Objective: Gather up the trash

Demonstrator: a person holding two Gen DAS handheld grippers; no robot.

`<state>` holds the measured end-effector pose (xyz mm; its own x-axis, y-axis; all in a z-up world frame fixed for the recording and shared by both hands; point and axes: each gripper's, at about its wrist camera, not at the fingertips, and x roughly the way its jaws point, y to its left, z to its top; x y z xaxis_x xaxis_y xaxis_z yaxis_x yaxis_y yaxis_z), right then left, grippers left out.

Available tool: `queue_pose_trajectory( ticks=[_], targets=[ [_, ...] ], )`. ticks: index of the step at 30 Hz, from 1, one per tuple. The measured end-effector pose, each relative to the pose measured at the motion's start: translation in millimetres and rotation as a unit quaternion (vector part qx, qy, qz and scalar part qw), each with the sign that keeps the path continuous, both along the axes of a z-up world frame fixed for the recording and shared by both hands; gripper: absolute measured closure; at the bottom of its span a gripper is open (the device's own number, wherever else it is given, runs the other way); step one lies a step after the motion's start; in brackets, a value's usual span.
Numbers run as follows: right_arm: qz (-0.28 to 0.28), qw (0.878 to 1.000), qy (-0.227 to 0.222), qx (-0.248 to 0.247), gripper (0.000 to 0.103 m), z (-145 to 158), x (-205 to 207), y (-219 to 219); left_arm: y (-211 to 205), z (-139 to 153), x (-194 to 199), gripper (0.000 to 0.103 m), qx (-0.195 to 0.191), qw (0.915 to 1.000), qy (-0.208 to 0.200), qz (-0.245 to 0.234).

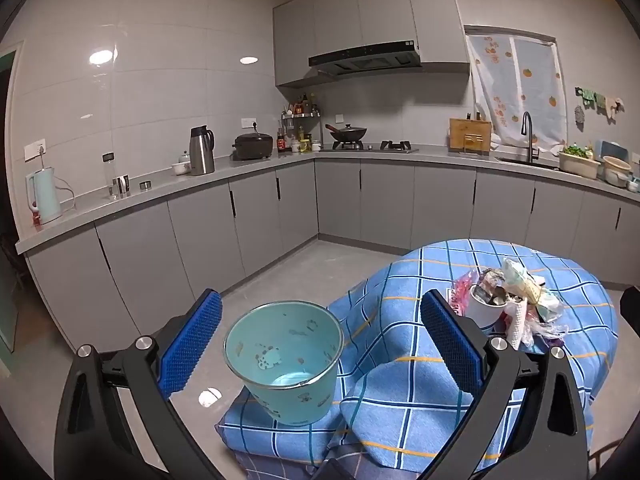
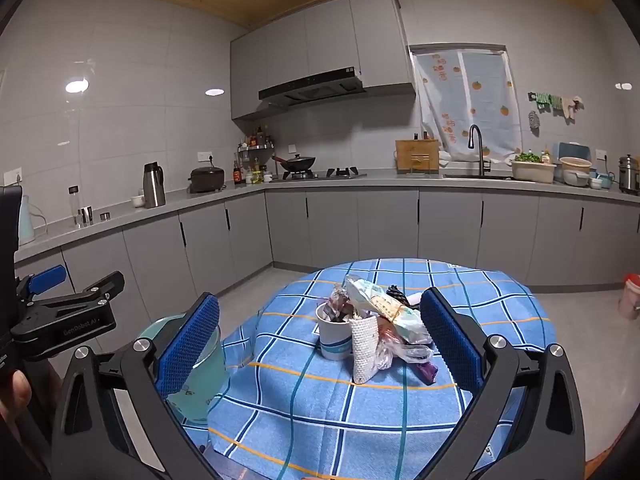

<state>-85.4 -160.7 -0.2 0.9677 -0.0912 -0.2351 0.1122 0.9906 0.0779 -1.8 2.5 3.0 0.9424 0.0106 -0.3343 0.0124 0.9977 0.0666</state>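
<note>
Pale lettering "GenRobot.AI" runs along the black left gripper (image 2: 70, 296); the curtain's orange characters are illegible.

Open tablecloth (image 2: 304, 400) lies before the trash pile (image 2: 376, 324); bin (image 1: 286, 360) stands left.

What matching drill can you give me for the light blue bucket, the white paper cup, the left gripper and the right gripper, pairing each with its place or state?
Column one:
1. light blue bucket
2. white paper cup
3. left gripper
4. right gripper

Column two:
A. stuffed with wrappers, standing on the blue checked tablecloth
B. open, facing the pile of trash on the table
C. empty, on a cloth-covered seat beside the table
D. open, facing the bucket

Pairs: 1-C, 2-A, 3-D, 4-B
</note>
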Motion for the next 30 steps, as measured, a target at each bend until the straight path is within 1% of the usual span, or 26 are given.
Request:
queue_pose_trajectory(
  ticks=[4,6,30],
  targets=[
    [0.003,1.000,0.002,0.001,0.004,-0.4,6.0,1.5,0.5,0.6,-0.9,0.005,0.000,1.0000,-0.002,0.001],
    [0.005,1.000,0.001,0.004,0.004,6.3,2.7,-3.5,0.8,0.0,-0.6,0.005,-0.001,1.0000,-0.002,0.001],
    [0.007,1.000,-0.002,0.007,0.004,7.7,0.0,-5.2,6.2,3.6,-1.8,0.005,-0.004,1.0000,-0.008,0.004]
  ],
)
